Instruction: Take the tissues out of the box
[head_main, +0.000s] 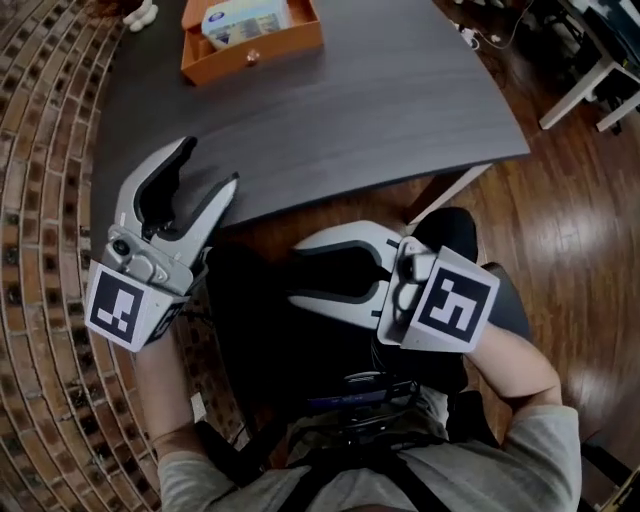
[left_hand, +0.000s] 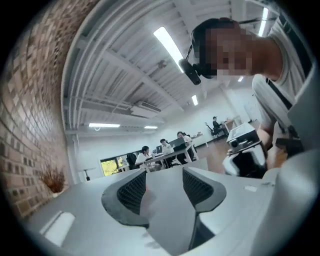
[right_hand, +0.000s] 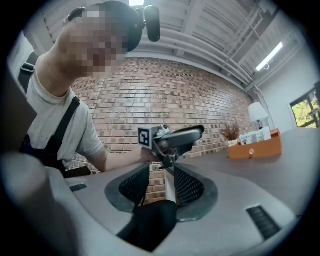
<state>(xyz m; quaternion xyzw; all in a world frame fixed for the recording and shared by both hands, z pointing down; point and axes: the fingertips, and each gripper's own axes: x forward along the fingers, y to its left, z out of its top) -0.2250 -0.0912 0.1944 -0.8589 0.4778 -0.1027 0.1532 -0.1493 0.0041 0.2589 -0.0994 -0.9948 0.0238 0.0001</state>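
The tissues (head_main: 243, 20) sit as a pale blue-and-white pack inside the orange box (head_main: 252, 50), up at 12 o'clock in my head view, and the box rests on the far end of the dark desk (head_main: 350, 120) with a small round knob (head_main: 253, 57) on the side facing me. From the right gripper view the same box (right_hand: 255, 148) shows at 3 o'clock, and the pack (right_hand: 256, 135) pokes up above its rim. Both claws are well apart from it, down at the near side. My left claw (head_main: 212, 162) hangs at 9 o'clock over the desk's near edge, pointing toward 1 o'clock; in its own view the left claw (left_hand: 164, 186) stands narrowly parted, the ribbed pads apart with nothing between them, only bare desk top ahead. My right claw (head_main: 292, 272) is near the middle of the head view, off the desk and over my lap, pointing toward 9 o'clock with its marker cube (head_main: 452, 300) trailing at 3 o'clock. In its own view the right claw (right_hand: 161, 184) is also slightly parted and empty, and through the gap I see the other gripper and the brick wall (right_hand: 200, 95) beyond. Wooden floor (head_main: 580, 230) fills the head view from 2 to 4 o'clock.
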